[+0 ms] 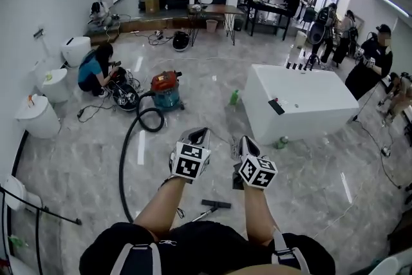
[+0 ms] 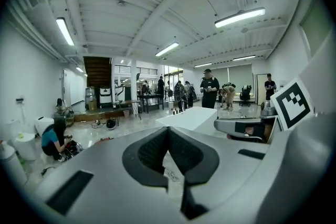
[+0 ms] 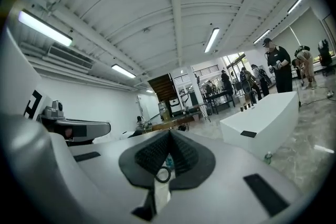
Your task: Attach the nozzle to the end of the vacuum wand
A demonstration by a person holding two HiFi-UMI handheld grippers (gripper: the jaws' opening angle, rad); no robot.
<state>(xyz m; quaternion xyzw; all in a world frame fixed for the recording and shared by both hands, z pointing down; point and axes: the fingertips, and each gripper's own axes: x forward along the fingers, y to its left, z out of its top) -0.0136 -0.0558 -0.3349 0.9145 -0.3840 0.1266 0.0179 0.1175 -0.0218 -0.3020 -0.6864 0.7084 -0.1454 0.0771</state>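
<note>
L hand-held gripper (image 1: 196, 134) & R hand-held gripper (image 1: 248, 144) closed, empty; nozzle (image 1: 215, 204) flat, long axis L-R.

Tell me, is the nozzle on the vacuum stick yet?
Can't tell yet. The nozzle lies on the floor against the wand; joined or only touching is unclear. Nothing is in hand: the left tongs and right tongs are shut, empty, up above them. Left: maybe the joining.

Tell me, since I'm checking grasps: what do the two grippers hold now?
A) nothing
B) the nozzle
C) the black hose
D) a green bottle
A: the left gripper and right gripper show jaws together, nothing between; the nozzle lies on the floor.
</note>
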